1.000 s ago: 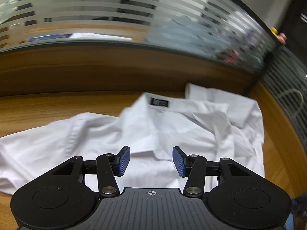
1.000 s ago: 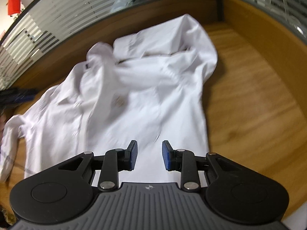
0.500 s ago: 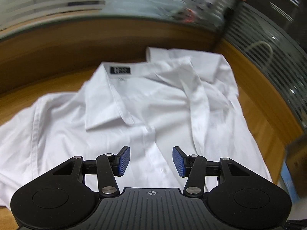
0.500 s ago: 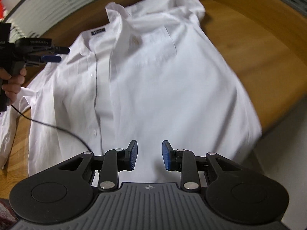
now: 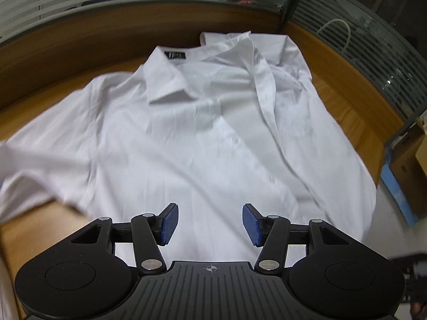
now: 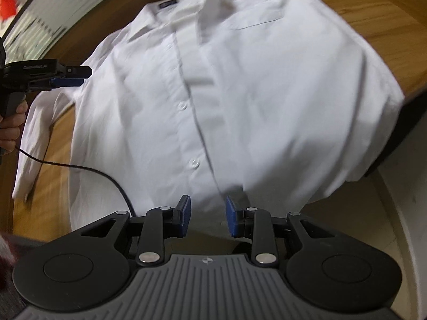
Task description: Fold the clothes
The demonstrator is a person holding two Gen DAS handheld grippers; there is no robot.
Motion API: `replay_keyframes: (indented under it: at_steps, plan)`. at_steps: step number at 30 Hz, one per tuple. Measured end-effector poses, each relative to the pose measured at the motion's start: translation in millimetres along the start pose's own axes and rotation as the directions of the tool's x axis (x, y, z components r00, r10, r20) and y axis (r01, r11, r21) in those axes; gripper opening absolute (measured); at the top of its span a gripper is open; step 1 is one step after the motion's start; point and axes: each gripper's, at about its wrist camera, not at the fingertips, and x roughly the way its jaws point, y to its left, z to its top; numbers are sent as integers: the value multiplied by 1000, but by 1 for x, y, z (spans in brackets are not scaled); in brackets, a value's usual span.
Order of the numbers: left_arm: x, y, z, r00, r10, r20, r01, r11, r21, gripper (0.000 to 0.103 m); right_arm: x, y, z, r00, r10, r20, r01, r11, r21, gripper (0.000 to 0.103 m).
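Note:
A white button-up shirt lies front up on the wooden table, with its collar and dark label at the far end. My left gripper hovers over the shirt's lower body, its jaws opening with nothing between the blue pads. In the right wrist view the shirt shows its button placket and chest pocket, and its hem hangs over the table's front edge. My right gripper is at the hem by the placket's lower end, jaws opening and pads not pressing cloth. The left gripper also shows beside the left sleeve.
Striped frosted glass partitions and a wooden panel stand behind the table. A cardboard box with a blue side stands on the floor at the right. A hand holds the left gripper, and its black cable trails over the shirt's left edge.
Both grippers have moved back from the collar end toward the shirt's hem. The shirt lies flatter and more spread out. Both pairs of jaws stand slightly wider.

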Motion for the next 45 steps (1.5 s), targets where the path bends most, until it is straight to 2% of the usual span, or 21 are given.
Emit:
replay_keyframes:
  at_steps: [2, 7, 10, 18, 19, 22, 24, 27, 33, 39, 40, 42, 43, 44, 45]
  plan:
    - [-8, -5, -15, 1000, 18, -2, -18, 1000, 5, 56, 3, 0, 3, 999, 23, -25, -24, 998, -57, 43]
    - [-29, -28, -58, 996, 87, 8, -87, 996, -23, 56, 19, -5, 11, 994, 42, -99, -61, 977, -202, 43]
    - [-44, -42, -86, 990, 143, 15, -142, 987, -69, 56, 32, -9, 14, 986, 73, -153, -112, 958, -265, 43]
    - [-79, -83, -160, 965, 263, 22, -250, 937, -245, 57, 58, -14, 11, 958, 132, -254, -231, 883, -409, 43]
    - [-83, -88, -168, 961, 276, 23, -260, 929, -262, 58, 60, -14, 9, 954, 142, -263, -247, 871, -424, 42]
    - [-87, -101, -193, 948, 317, 21, -296, 906, -304, 58, 56, -13, 10, 941, 183, -285, -302, 836, -459, 5]
    - [-83, -105, -207, 939, 343, 10, -321, 889, -325, 58, 50, -12, 14, 929, 207, -308, -335, 824, -458, 1]
    - [-71, -107, -227, 927, 374, -3, -352, 868, -351, 58, 32, -12, 23, 921, 244, -304, -366, 811, -457, 0]
    - [-39, -99, -242, 918, 397, -10, -367, 839, -402, 57, -9, -12, 47, 900, 316, -301, -425, 793, -437, 0]
    - [-23, -87, -242, 936, 351, 35, -291, 825, -484, 56, -23, -9, 61, 898, 317, -305, -432, 771, -469, 0]
    - [-20, -86, -243, 941, 336, 34, -276, 822, -498, 54, -23, -8, 61, 896, 321, -308, -436, 769, -468, 0]
    - [-16, -84, -244, 951, 306, 42, -240, 818, -523, 24, -23, -8, 62, 893, 328, -308, -443, 767, -464, 0]
    - [-17, -84, -246, 951, 306, 44, -237, 813, -531, 17, -24, -9, 62, 893, 331, -306, -444, 766, -465, 0]
    - [-18, -83, -247, 951, 306, 46, -234, 809, -540, 7, -25, -9, 61, 894, 333, -299, -441, 766, -468, 0]
    - [-18, -83, -248, 951, 306, 48, -231, 804, -548, 5, -27, -10, 61, 896, 335, -291, -439, 765, -471, 0]
